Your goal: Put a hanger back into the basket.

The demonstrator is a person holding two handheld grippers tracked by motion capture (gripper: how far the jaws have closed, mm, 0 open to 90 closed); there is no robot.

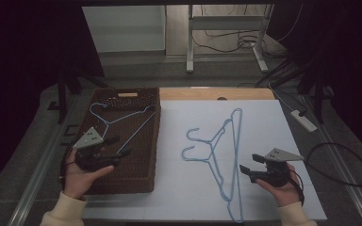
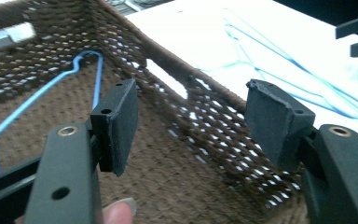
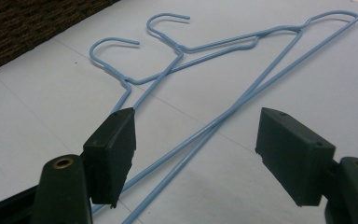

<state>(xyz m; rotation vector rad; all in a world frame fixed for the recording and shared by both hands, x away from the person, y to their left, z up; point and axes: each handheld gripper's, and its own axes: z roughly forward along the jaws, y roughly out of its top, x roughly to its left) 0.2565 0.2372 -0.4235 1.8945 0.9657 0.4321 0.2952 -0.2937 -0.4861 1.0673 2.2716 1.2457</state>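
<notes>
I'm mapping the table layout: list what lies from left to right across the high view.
Left claw held over the brown woven basket, with one blue hanger inside → two blue hangers overlapping on the white sheet → right claw → white power strip.

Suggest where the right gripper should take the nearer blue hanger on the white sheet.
Probably the long straight bar of the nearer blue hanger, approached from above with open fingers straddling it; it lies flat, thin and crossed with the other hanger, so the hook end is crowded.
</notes>
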